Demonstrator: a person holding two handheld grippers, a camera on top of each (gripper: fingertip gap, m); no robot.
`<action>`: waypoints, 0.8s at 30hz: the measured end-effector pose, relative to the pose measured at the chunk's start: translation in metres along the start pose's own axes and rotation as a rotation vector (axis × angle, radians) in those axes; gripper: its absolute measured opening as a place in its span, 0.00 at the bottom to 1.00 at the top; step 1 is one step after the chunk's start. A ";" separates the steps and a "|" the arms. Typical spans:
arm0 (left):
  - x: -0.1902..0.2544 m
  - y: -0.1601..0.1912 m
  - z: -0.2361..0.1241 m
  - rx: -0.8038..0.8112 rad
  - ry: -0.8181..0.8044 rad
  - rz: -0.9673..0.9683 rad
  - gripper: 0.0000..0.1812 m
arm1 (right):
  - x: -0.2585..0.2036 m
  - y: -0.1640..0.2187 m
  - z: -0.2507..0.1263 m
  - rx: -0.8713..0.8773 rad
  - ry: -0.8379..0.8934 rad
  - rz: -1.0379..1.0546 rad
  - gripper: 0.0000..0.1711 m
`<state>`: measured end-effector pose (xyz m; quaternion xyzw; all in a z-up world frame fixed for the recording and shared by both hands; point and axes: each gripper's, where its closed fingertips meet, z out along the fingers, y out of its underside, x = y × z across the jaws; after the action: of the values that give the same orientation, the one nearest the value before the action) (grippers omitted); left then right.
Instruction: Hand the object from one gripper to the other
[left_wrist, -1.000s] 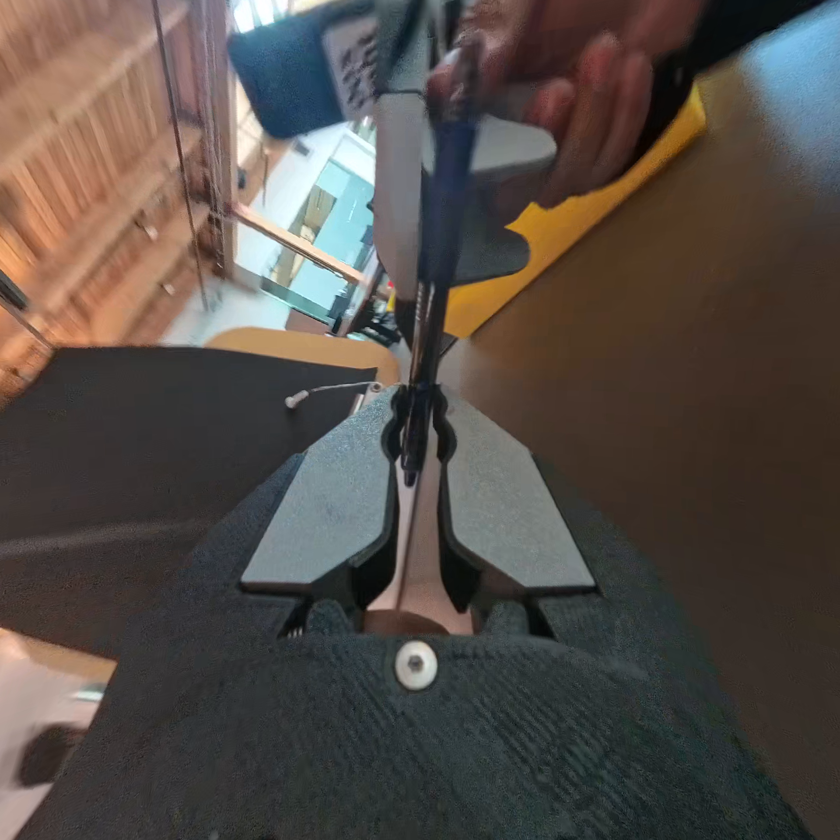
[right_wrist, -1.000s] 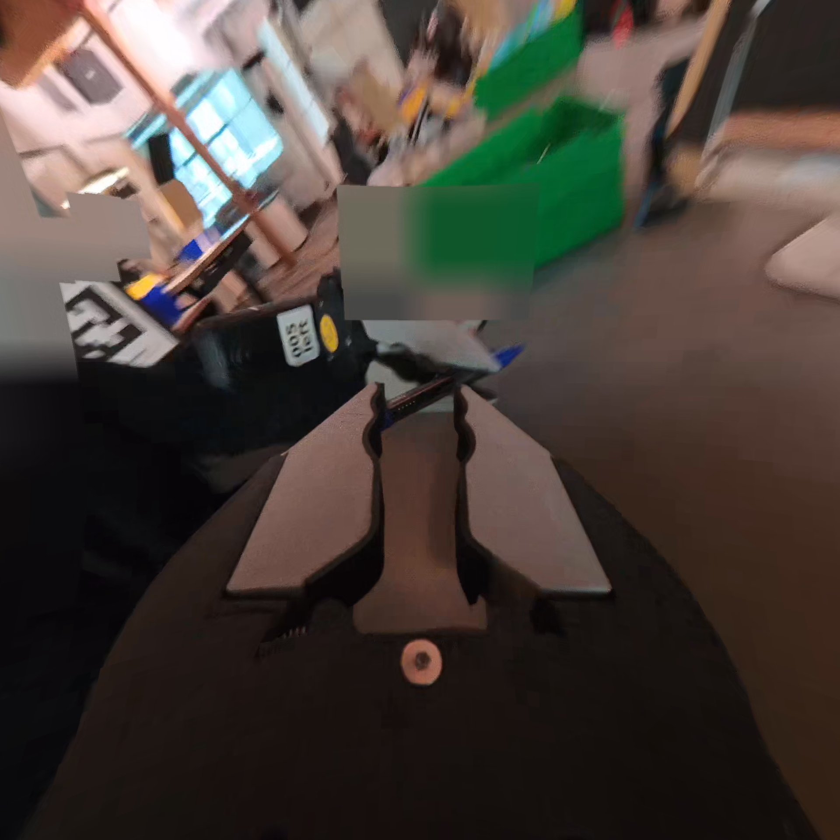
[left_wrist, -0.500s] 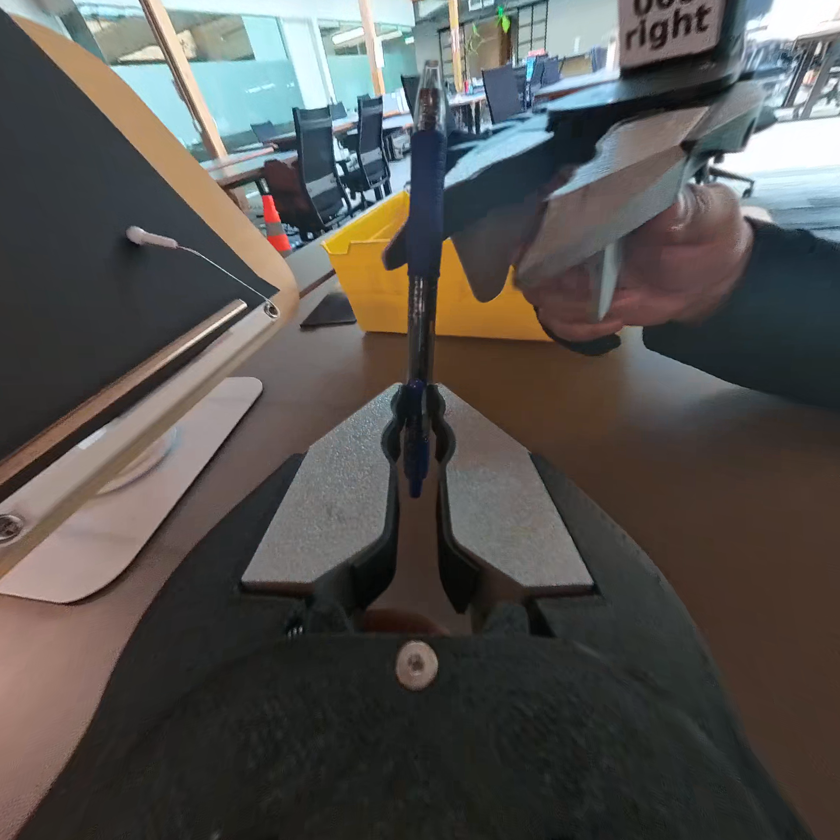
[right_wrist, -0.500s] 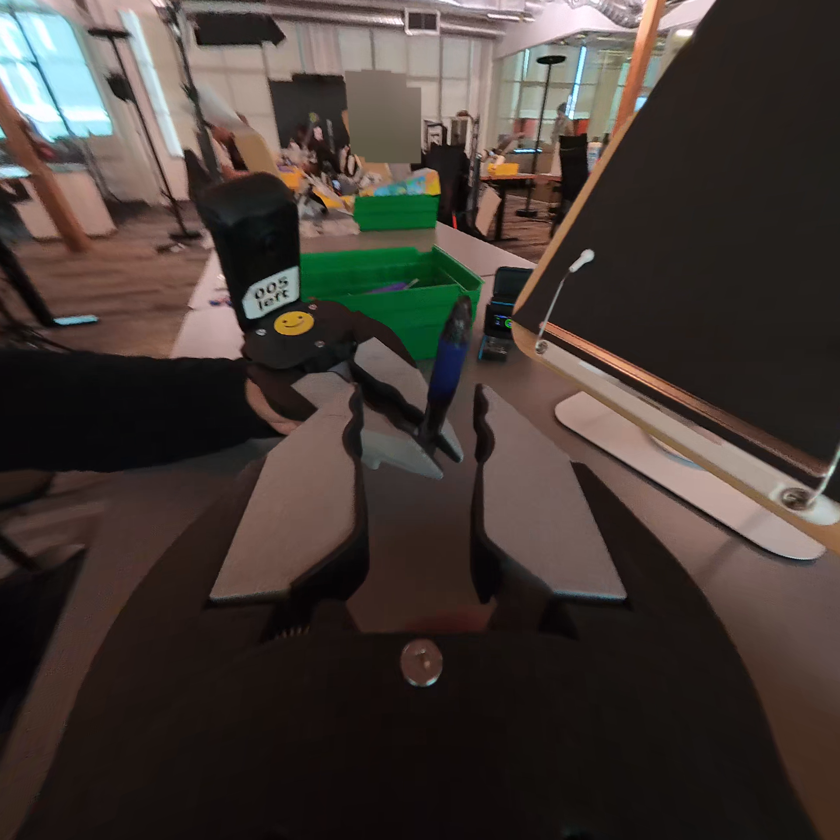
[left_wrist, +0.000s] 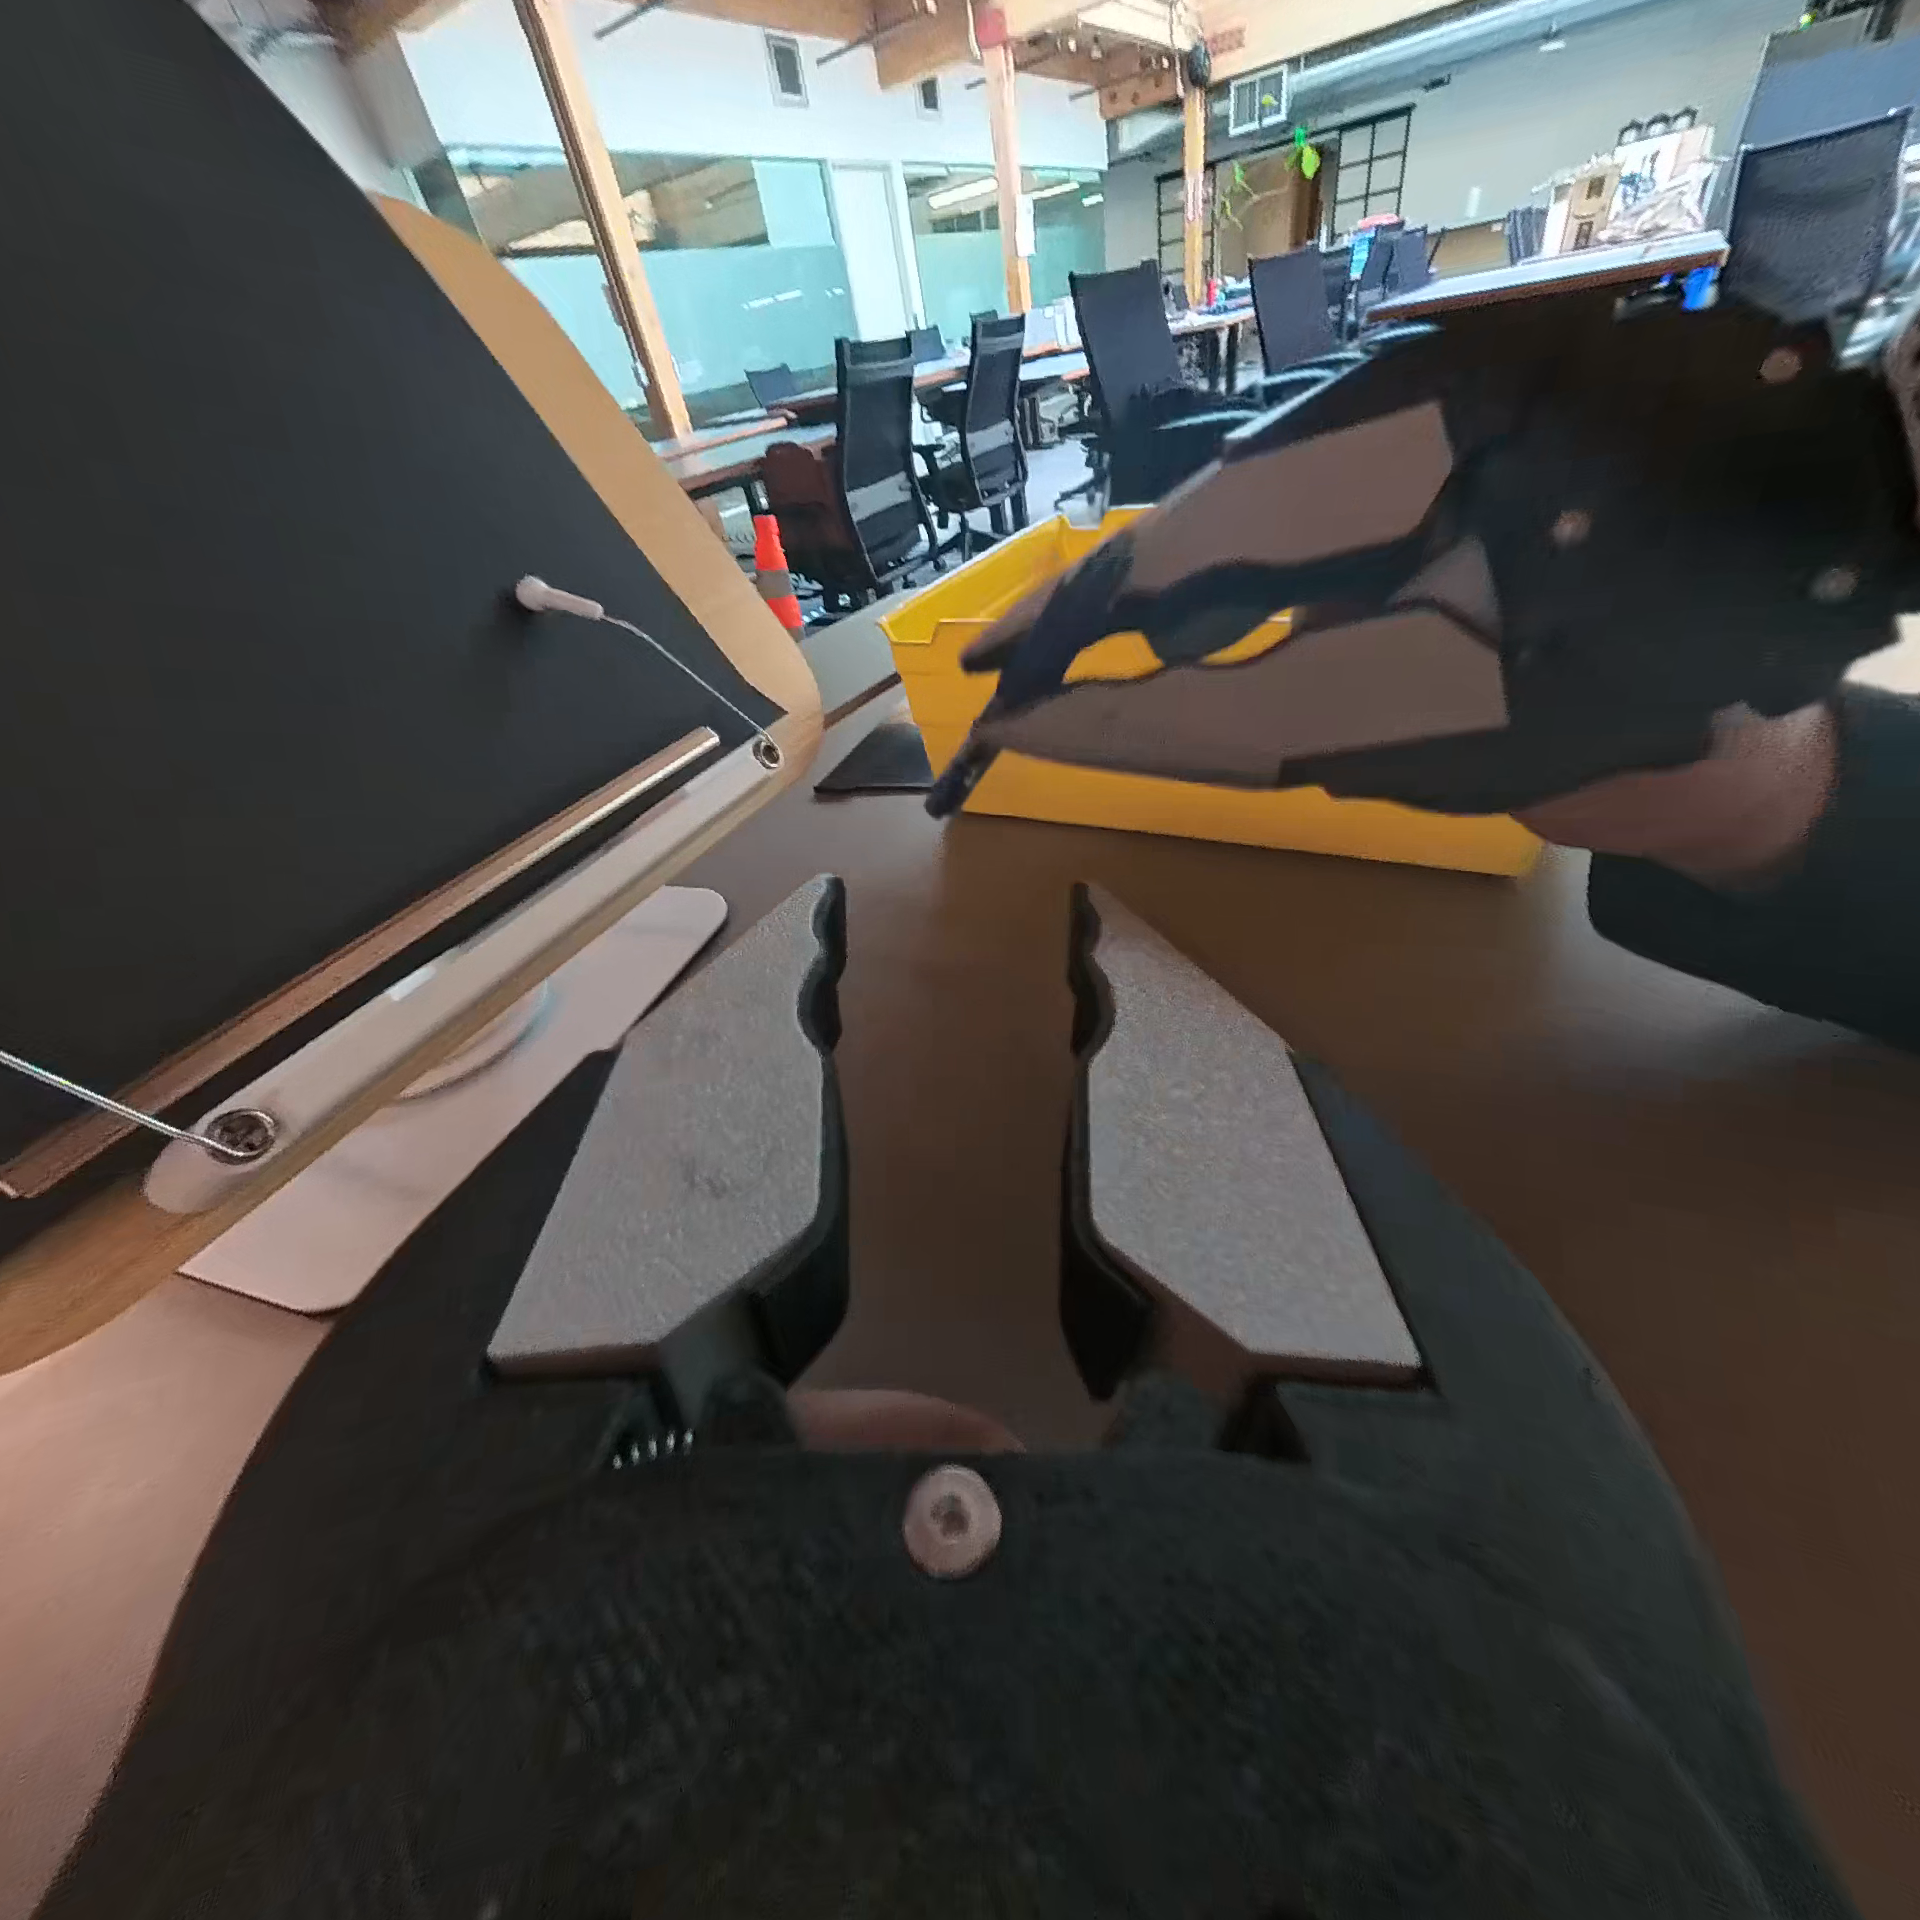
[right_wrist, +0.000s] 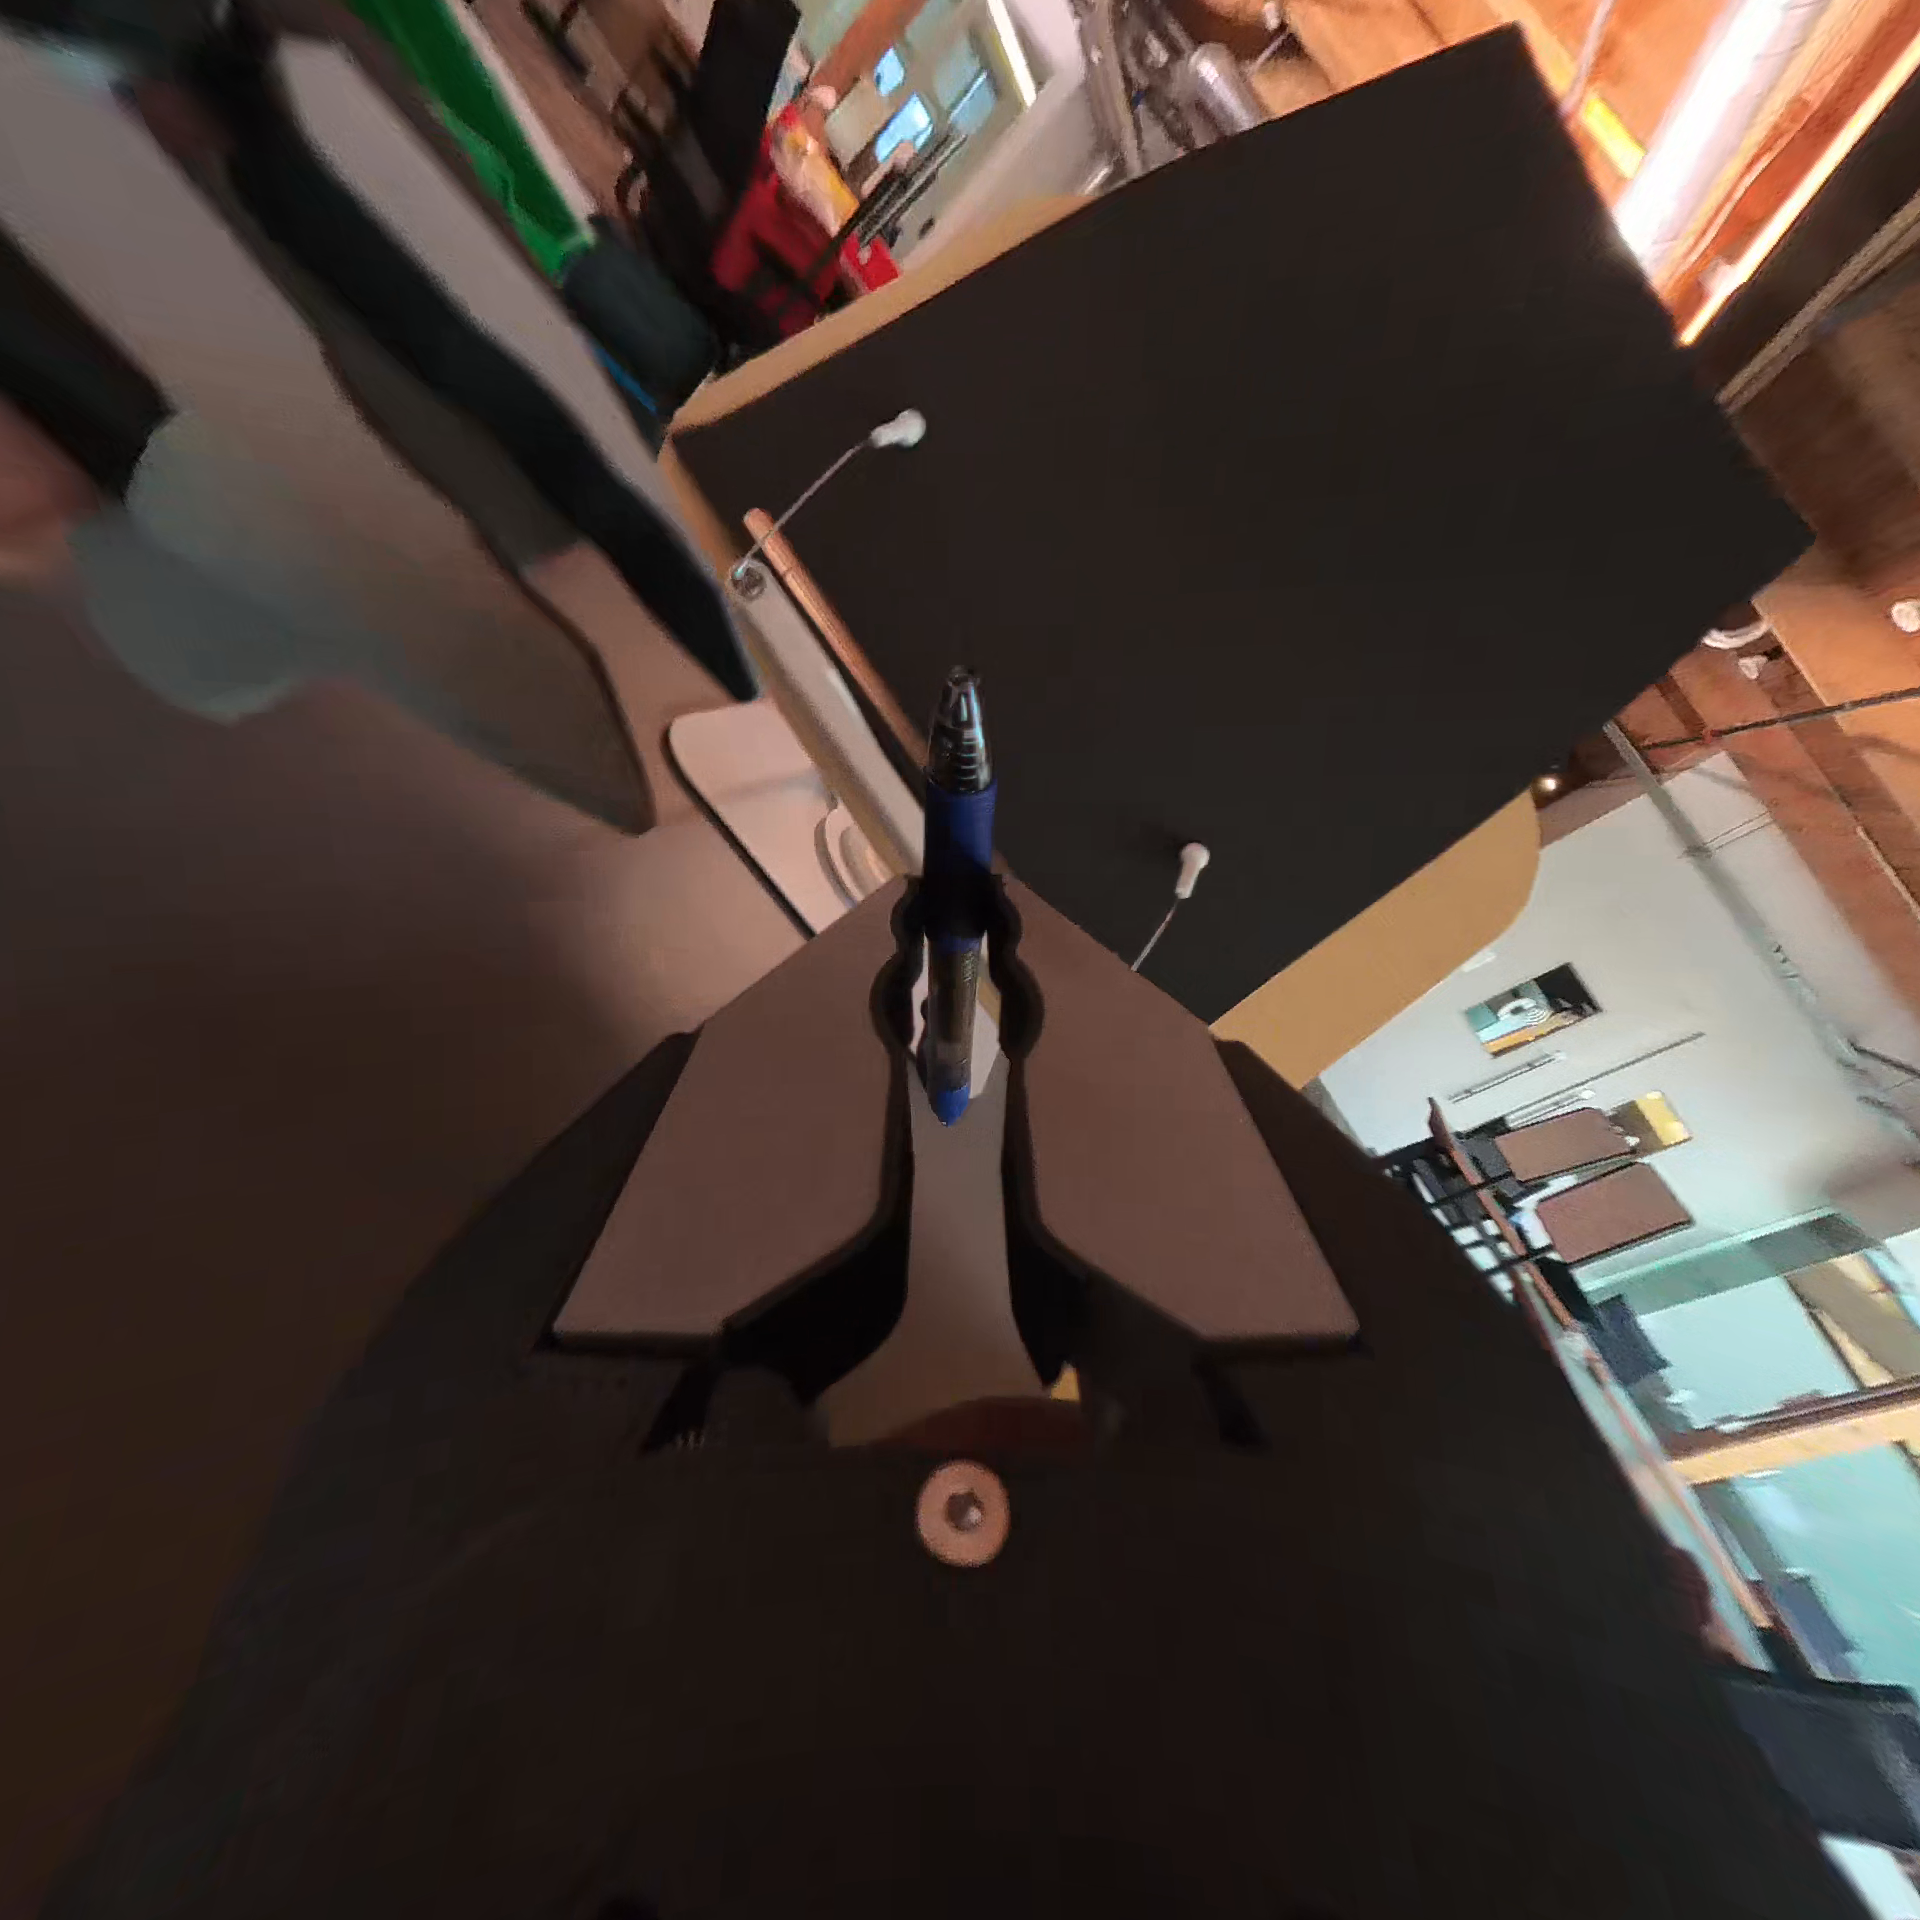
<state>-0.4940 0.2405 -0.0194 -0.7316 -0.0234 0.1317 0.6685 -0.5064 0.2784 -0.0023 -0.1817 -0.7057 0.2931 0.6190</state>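
A blue pen (right_wrist: 958, 831) with a dark tip stands between the fingers of my right gripper (right_wrist: 956, 914), which is shut on it near its middle. In the left wrist view the right gripper (left_wrist: 1039, 675) shows at the upper right, held by a hand, with the pen (left_wrist: 966, 753) sticking out down-left in front of the yellow bin. My left gripper (left_wrist: 951, 920) is open and empty, low over the brown table, below and apart from the pen.
A yellow bin (left_wrist: 1143, 790) stands on the brown table (left_wrist: 1351, 987) behind the right gripper. A black tilted board on a wooden stand (left_wrist: 260, 571) with a white base fills the left; it also shows in the right wrist view (right_wrist: 1299, 468). Office chairs stand far back. The left gripper's tips are roughly 5 centimetres from the right gripper's.
My left gripper has opened and let go of the pen. My right gripper has shut on it and carried it away up and right, tilting.
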 end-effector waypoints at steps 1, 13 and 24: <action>0.001 -0.002 0.000 0.010 -0.007 0.012 0.22 | -0.004 0.001 0.001 -0.011 -0.003 -0.028 0.05; 0.013 -0.007 0.001 0.035 0.010 0.061 0.18 | -0.028 0.003 0.008 -0.054 -0.042 -0.135 0.05; 0.008 -0.006 0.000 0.012 -0.043 0.169 0.04 | -0.042 -0.007 0.008 -0.018 -0.056 -0.188 0.05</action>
<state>-0.4857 0.2430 -0.0151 -0.7240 0.0250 0.2034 0.6586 -0.5064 0.2458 -0.0304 -0.1117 -0.7393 0.2323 0.6220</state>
